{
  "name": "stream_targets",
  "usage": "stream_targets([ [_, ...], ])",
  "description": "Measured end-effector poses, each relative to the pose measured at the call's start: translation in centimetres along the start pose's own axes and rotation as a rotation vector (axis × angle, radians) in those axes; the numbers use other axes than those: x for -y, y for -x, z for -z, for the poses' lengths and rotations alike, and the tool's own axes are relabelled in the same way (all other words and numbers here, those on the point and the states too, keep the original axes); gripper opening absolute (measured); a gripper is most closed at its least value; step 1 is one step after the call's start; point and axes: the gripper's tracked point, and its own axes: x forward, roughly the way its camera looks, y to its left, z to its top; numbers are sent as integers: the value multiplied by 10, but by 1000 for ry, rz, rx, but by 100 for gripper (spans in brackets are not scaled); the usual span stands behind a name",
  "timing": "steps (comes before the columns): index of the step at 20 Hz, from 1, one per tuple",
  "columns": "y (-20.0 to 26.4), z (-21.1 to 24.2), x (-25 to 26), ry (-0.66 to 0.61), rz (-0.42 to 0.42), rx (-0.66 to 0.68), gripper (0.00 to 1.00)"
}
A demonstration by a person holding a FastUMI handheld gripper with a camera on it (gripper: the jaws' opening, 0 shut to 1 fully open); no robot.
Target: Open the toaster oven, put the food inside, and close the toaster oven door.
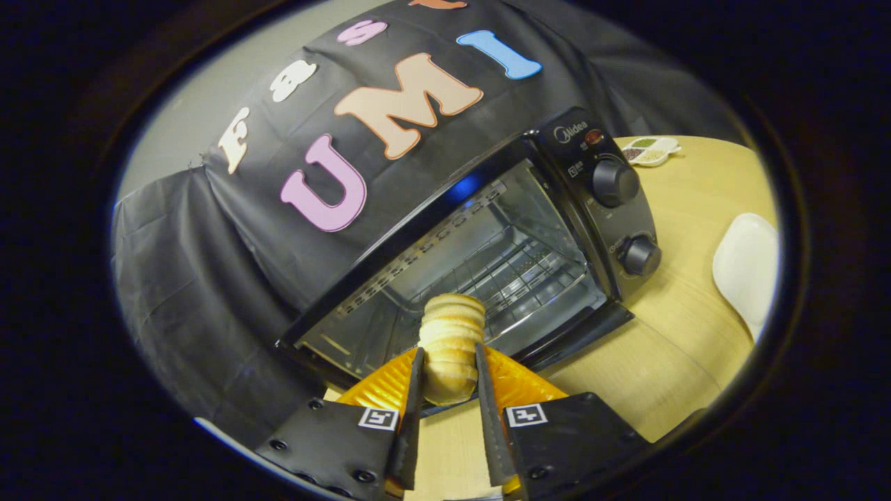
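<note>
With the oven (487, 243) door already down, the claw (449, 379) grips the roll (451, 341) at its mouth. Best carry it level over the rack (518, 271), then release gently.

Glossy blk oven (487, 229), metal rack (515, 275); matt wood table (668, 348).

The brand name "Midea" is printed in pale lettering on the control panel of the toaster oven (487, 257), at 12 o'clock from the upper knob (615, 182). Smaller markings beside that knob cannot be read.
</note>
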Motion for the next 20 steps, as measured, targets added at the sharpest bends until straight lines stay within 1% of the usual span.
stream_targets([
  [6,-27,-16,-4,-91,62,58,41],
  [9,-39,-24,5,-106,128,129,41],
  [13,-50,-27,5,-127,160,187,42],
  [15,-55,-19,3,-128,154,175,42],
  [16,-57,-17,-2,-133,130,167,42],
  [17,-58,-16,-3,-131,125,162,42],
  [19,-56,-20,-4,-131,123,172,49],
  [20,-55,-18,-7,-136,103,164,53],
])
